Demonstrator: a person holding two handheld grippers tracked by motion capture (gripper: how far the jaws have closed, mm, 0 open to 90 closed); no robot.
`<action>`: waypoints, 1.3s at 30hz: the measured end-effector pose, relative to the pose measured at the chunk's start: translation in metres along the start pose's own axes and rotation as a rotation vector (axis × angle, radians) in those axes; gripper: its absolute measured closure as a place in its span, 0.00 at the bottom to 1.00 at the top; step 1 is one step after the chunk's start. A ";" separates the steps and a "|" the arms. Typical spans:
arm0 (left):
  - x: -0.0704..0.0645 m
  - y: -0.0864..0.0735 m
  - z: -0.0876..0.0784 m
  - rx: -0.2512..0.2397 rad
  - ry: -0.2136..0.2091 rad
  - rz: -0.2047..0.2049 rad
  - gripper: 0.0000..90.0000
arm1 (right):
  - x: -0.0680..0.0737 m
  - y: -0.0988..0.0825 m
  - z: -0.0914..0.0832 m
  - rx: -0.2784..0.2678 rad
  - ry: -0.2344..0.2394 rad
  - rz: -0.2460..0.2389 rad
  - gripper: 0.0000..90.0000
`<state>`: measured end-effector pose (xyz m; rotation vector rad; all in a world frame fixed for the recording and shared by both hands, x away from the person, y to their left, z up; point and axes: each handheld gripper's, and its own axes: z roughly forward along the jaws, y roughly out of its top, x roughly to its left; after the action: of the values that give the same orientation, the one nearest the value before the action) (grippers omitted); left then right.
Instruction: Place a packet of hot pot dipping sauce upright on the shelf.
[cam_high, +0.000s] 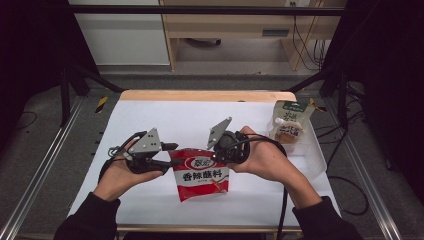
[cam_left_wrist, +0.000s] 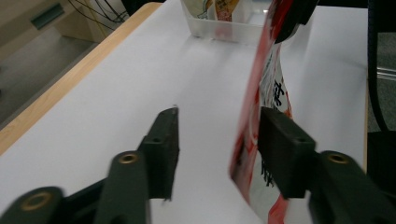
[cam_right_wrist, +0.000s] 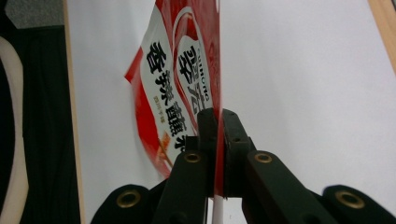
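A red and white snack bag (cam_high: 202, 175) with printed characters hangs upright over the white table (cam_high: 150, 120) near its front. My right gripper (cam_high: 215, 156) is shut on the bag's top edge. In the right gripper view the two jaws pinch the bag's (cam_right_wrist: 173, 79) red seam at the right gripper (cam_right_wrist: 218, 114). My left gripper (cam_high: 173, 154) stands open at the bag's upper left corner. In the left gripper view the bag's (cam_left_wrist: 261, 93) edge runs just inside the right-hand jaw, and the gap at the left gripper (cam_left_wrist: 219, 121) is otherwise free.
A clear plastic bin (cam_high: 312, 150) stands at the table's right side with a green-topped pouch (cam_high: 289, 125) leaning in it. The bin (cam_left_wrist: 219, 30) also lies ahead in the left gripper view. A wooden strip (cam_high: 207, 95) marks the far edge. Black frame bars flank the table.
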<state>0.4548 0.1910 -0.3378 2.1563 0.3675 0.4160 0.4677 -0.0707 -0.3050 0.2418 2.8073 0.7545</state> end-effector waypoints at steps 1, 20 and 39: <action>-0.001 -0.003 -0.003 -0.018 0.009 -0.013 0.41 | 0.000 0.001 -0.002 -0.004 -0.003 0.001 1.00; 0.000 -0.102 0.014 0.011 0.159 -0.300 0.11 | -0.033 -0.001 -0.066 -0.047 -0.143 0.059 1.00; 0.010 -0.130 0.013 0.020 0.231 -0.366 0.08 | -0.066 -0.068 -0.144 -0.067 -0.322 0.210 1.00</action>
<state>0.4546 0.2592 -0.4492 2.0074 0.8816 0.4517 0.4871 -0.2109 -0.2069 0.5968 2.4730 0.7742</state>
